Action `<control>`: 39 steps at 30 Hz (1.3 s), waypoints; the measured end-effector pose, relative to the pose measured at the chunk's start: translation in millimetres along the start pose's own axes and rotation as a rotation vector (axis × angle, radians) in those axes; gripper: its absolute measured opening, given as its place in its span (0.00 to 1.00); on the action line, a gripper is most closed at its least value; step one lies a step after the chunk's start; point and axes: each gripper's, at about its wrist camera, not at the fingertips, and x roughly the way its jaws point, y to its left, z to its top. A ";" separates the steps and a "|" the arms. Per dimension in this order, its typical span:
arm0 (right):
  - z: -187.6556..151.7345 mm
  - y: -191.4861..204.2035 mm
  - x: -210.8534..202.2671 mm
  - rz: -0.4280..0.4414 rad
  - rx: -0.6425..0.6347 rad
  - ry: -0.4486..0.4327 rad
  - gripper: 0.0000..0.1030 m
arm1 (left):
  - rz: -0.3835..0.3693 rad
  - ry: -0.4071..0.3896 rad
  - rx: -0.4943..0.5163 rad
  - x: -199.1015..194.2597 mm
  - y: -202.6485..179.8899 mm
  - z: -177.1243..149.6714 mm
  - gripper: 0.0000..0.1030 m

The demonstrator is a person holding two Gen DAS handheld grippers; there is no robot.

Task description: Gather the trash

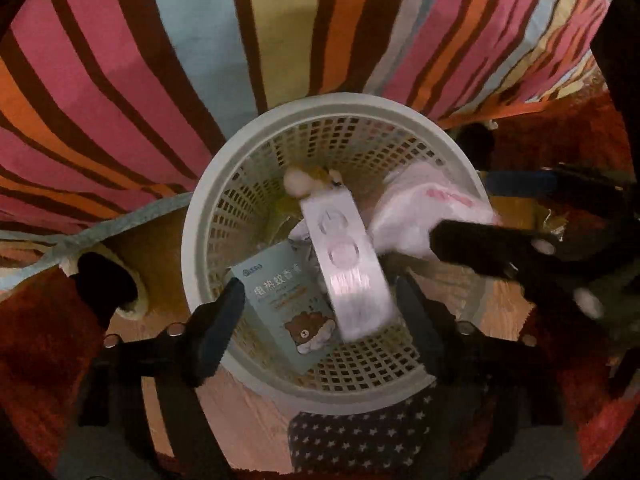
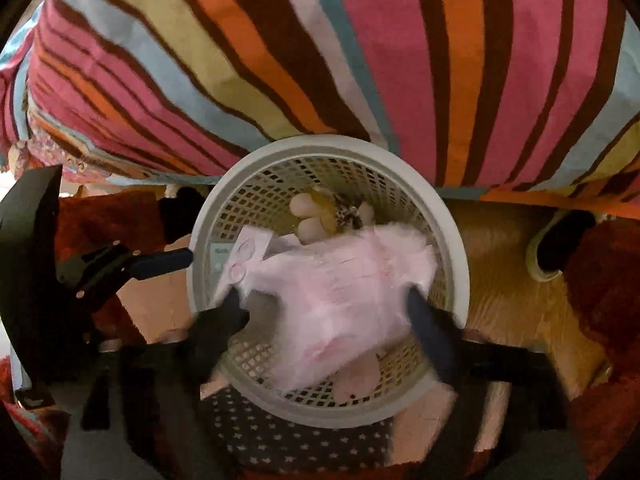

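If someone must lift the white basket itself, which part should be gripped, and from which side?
Probably the solid rim of the white basket, taken from above, one finger inside and one outside. The rim is smooth and thick, while the lattice wall is thin. The side near the wooden floor looks freest; the striped bedding crowds the far side.

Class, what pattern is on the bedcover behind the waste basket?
Broad multicoloured stripes on the bedcover; clearest in the right wrist view.
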 end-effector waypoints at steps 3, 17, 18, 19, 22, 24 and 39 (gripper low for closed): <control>0.6 -2.1 -1.8 0.011 0.010 -0.006 0.86 | 0.003 0.002 -0.014 1.7 3.1 1.2 0.78; -1.8 -2.6 -37.7 -0.101 0.069 -0.101 0.86 | 0.053 -0.097 -0.073 -31.3 8.8 11.1 0.78; -1.9 -1.8 -43.0 -0.114 0.070 -0.112 0.86 | 0.059 -0.111 -0.076 -36.0 8.7 12.1 0.78; -1.8 0.2 -48.3 -0.126 0.074 -0.127 0.86 | 0.062 -0.126 -0.079 -41.8 8.6 13.5 0.78; -1.3 3.6 -67.7 -0.169 0.075 -0.175 0.86 | 0.074 -0.174 -0.087 -60.7 6.7 18.6 0.78; 0.1 6.2 -79.1 -0.202 0.067 -0.198 0.86 | 0.097 -0.203 -0.081 -71.7 4.6 21.3 0.78; 10.1 17.2 -120.3 -0.233 0.098 -0.283 0.86 | 0.171 -0.387 -0.127 -153.3 5.3 41.0 0.78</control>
